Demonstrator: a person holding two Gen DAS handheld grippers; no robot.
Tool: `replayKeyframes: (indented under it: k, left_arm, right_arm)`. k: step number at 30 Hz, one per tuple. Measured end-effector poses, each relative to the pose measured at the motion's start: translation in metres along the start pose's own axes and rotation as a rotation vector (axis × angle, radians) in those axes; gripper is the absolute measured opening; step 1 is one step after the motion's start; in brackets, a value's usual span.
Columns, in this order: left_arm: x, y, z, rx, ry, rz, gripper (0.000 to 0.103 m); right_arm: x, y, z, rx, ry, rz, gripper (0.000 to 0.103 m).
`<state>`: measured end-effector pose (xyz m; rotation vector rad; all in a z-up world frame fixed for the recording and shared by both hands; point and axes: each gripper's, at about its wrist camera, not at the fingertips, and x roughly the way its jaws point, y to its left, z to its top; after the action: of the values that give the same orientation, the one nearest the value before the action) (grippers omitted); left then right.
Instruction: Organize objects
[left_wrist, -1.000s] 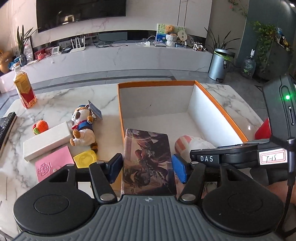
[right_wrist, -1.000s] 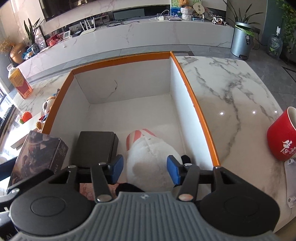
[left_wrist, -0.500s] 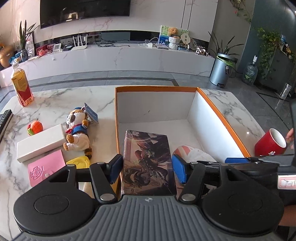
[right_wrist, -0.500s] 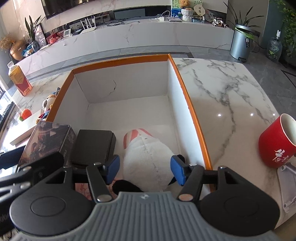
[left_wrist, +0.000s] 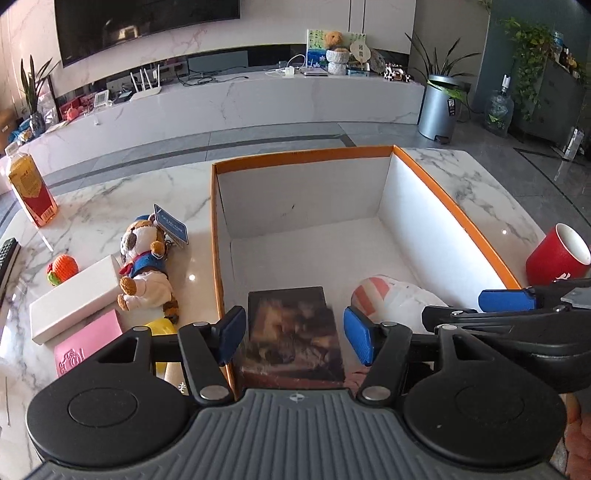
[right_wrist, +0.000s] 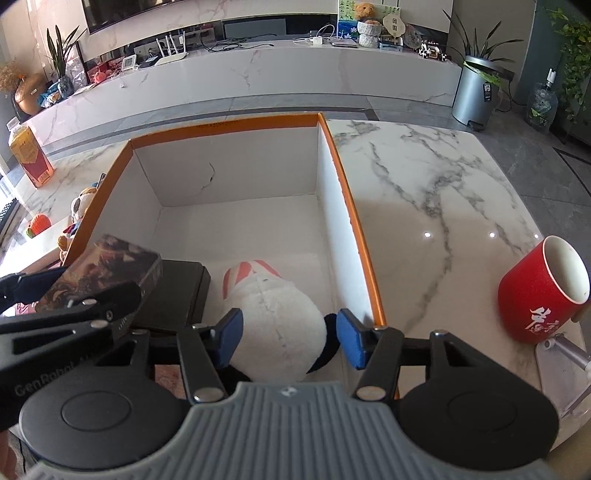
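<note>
Cardboard game box (left_wrist: 293, 332) looks stiff and light, best pinched across its long sides; left hand-held gripper (left_wrist: 293, 334) gapes around it, gripping nothing.

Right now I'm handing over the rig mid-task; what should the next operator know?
Left gripper straddles the illustrated box over the near-left corner of the bin; grip unclear, box blurred.
Right gripper open around the white plush inside the bin. Black case also inside.
Left to sort on the table: dog plush, white box, pink card, orange toy, red mug, bottle.
</note>
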<state>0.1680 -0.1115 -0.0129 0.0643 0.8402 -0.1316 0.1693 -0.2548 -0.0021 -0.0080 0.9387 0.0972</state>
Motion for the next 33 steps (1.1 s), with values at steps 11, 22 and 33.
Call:
replayKeyframes:
  k: [11,22,33]
  left_arm:
    - [-0.036,0.016,-0.003,0.064,-0.084,0.087,0.096]
    - [-0.039,0.107,-0.028,-0.124,-0.001,0.153,0.096]
    - [-0.022,0.172,-0.057,-0.255,0.093,0.228,0.096]
  right_arm:
    - [-0.002,0.000,0.000,0.043,0.003,0.060,0.067]
    - [0.000,0.052,-0.003,-0.066,0.060,0.217,0.031]
    - [-0.012,0.098,-0.003,-0.081,0.033,0.240,0.052]
